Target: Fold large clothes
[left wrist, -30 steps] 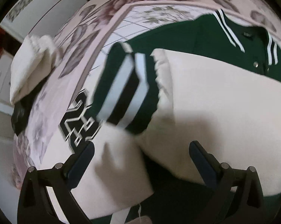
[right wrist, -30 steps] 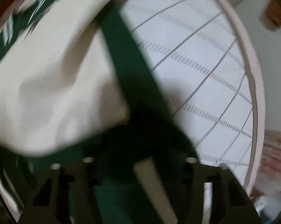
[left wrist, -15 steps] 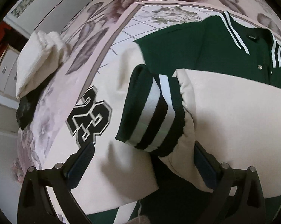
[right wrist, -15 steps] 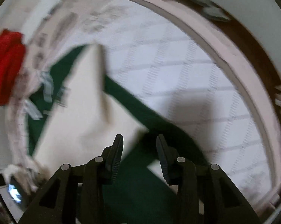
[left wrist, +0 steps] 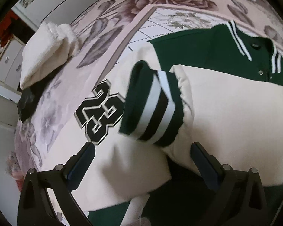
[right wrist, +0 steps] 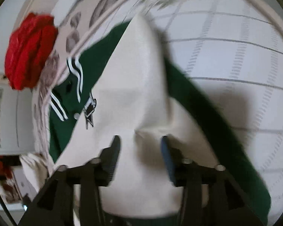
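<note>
A green varsity jacket (left wrist: 203,50) with cream sleeves lies flat on the bed. One cream sleeve (left wrist: 235,116) is folded across the body, its striped green cuff (left wrist: 152,105) resting beside a black "23" patch (left wrist: 100,113) on the other sleeve. My left gripper (left wrist: 142,162) is open and empty just above the sleeves. In the right wrist view the jacket (right wrist: 207,103) shows with the folded cream sleeve (right wrist: 133,86) on top. My right gripper (right wrist: 140,150) is open over that sleeve, holding nothing.
The bed has a pink floral bedspread (left wrist: 111,28) with a white grid panel (right wrist: 235,43). A folded cream garment (left wrist: 45,50) on a black one lies at the left edge. A red cloth (right wrist: 28,50) sits near the collar end. White cupboards (left wrist: 62,1) stand behind.
The right gripper let go of the cream sleeve, opened wider and now looks over the jacket. The left gripper pulled back a little; the cuff lies still on the other sleeve.
</note>
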Motion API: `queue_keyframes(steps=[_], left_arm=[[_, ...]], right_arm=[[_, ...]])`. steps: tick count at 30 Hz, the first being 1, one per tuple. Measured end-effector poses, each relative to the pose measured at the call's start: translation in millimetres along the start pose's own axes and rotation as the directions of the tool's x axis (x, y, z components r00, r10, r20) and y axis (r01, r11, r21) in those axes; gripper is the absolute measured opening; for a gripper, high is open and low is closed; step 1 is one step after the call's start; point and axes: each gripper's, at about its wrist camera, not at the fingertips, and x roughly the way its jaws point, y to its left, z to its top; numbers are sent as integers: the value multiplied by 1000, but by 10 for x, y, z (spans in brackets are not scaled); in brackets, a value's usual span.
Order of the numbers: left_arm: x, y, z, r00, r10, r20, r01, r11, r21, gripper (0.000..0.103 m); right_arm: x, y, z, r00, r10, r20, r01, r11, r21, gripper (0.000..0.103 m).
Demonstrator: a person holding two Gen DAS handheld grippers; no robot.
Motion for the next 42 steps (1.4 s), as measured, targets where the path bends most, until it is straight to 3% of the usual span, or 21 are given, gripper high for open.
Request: queue_keyframes(steps=[1, 3, 4, 6, 8, 9, 10, 11, 14, 22, 25, 26, 28, 30, 31, 33, 36, 37, 40, 41, 42], left_arm=[[-40, 38, -57, 1000, 6, 0, -6, 1000, -2, 103], [-109, 145, -206, 1000, -2, -9, 2, 1000, -8, 103], [-124, 183, -260, 1000, -6, -18, 6, 1000, -13, 103], [-138, 282, -428, 998, -13, -54, 12, 1000, -28, 103], [-117, 369, -594, 995, -20, -96, 16, 999, -43, 103], [-99, 409, -677, 994, -20, -112, 14, 999, -51, 103], [-79, 441, -755, 992, -17, -124, 10, 998, -56, 103], [-55, 476, -825, 991, -10, -135, 2, 998, -60, 103], [-18, 552, -957, 990, 0, -138, -12, 997, -81, 103], [18, 832, -1164, 984, -53, -170, 23, 984, -174, 103], [115, 1110, -1268, 968, -146, -205, 79, 951, -300, 103], [154, 1210, -1308, 959, -192, -209, 109, 928, -356, 103], [271, 1494, -1430, 930, -321, -180, 193, 842, -504, 103], [358, 1788, -1567, 913, -396, -96, 252, 734, -631, 103], [405, 1942, -1647, 912, -406, -54, 262, 679, -686, 103], [520, 2184, -1792, 913, -406, -32, 242, 602, -761, 103], [683, 2427, -1967, 919, -392, -33, 195, 528, -827, 101], [741, 2554, -2029, 922, -387, -15, 188, 481, -856, 99], [738, 2845, -2099, 944, -319, 82, 206, 379, -902, 97], [738, 2937, -2092, 951, -290, 105, 210, 361, -909, 93], [761, 3046, -2091, 959, -256, 124, 208, 336, -919, 79]], right_arm=[[-174, -73, -78, 999, -27, 19, 27, 1000, -9, 55], [-441, -183, -214, 984, -167, 59, 170, 983, -67, 58], [-502, -222, -279, 956, -285, 68, 291, 950, -114, 58], [-445, -329, -413, 900, -432, 56, 433, 875, -217, 58], [-262, -492, -502, 862, -507, 7, 490, 829, -271, 58], [-166, -595, -517, 865, -499, -46, 470, 841, -269, 52], [-81, -749, -546, 892, -438, -112, 408, 886, -219, 45], [-79, -850, -558, 909, -400, -120, 380, 912, -157, 43], [-226, -915, -659, 907, -404, -117, 390, 913, -123, 16], [-667, -1552, -1319, 864, -466, -190, 473, 881, -15, 14], [-846, -1537, -1470, 847, -499, -181, 501, 865, -39, 24], [-897, -1493, -1499, 846, -505, -170, 505, 862, -43, 31], [-1006, -1269, -1581, 861, -496, -114, 493, 868, -51, 46], [-1090, -998, -1779, 891, -451, -57, 445, 891, -89, 52], [-1080, -896, -1864, 892, -449, -49, 441, 890, -119, 52], [-1020, -614, -2153, 900, -435, -23, 421, 882, -209, 53], [-776, -328, -2539, 905, -424, -30, 396, 867, -302, 53], [-704, -295, -2650, 910, -411, -49, 377, 872, -312, 53], [-532, -249, -2938, 915, -391, -97, 342, 882, -325, 52], [-483, -211, -3029, 904, -419, -84, 369, 865, -339, 53], [-454, -196, -3075, 899, -431, -76, 382, 857, -347, 53]])
